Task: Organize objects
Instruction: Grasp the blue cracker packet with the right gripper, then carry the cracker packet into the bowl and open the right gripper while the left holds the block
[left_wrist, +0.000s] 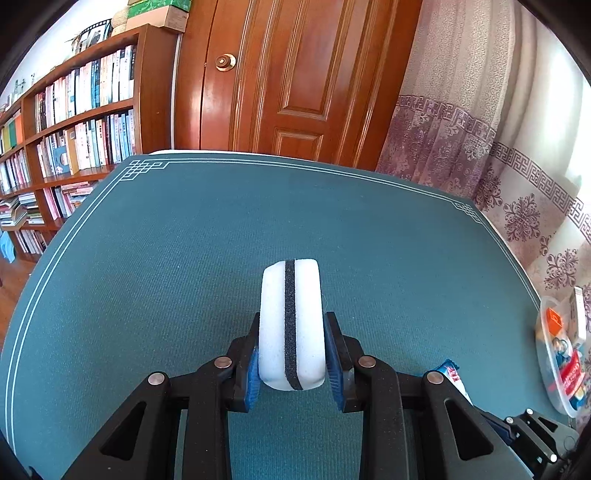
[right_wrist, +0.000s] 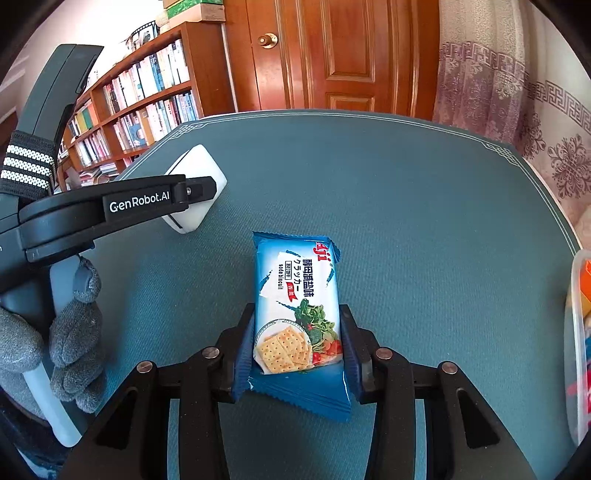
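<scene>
Seen from both wrist cameras over a teal table mat (left_wrist: 184, 258) edged with white lines. In the left gripper (left_wrist: 291, 354), pinched a white sponge block (left_wrist: 291, 325) with a dark middle stripe, squeezed by its two broad white faces between the blue pads (left_wrist: 253, 365) and held clear above the mat, stripe pointing forward, probably so as to be carried to its place without slipping. In the right gripper (right_wrist: 297, 350), clamped a blue packet of soda crackers (right_wrist: 299, 317), gripped across its narrow width near the lower end, label up, most of the bag sticking out ahead of the fingers. Off to the right, at the mat's edge, stood a clear plastic bin (left_wrist: 565, 354) already holding colourful packets, likely the place meant for the snack. Behind the table, a wooden door, a bookshelf and a patterned curtain. Beside the right gripper, glimpsed a grey-gloved hand (right_wrist: 70, 332) around the other tool's handle
</scene>
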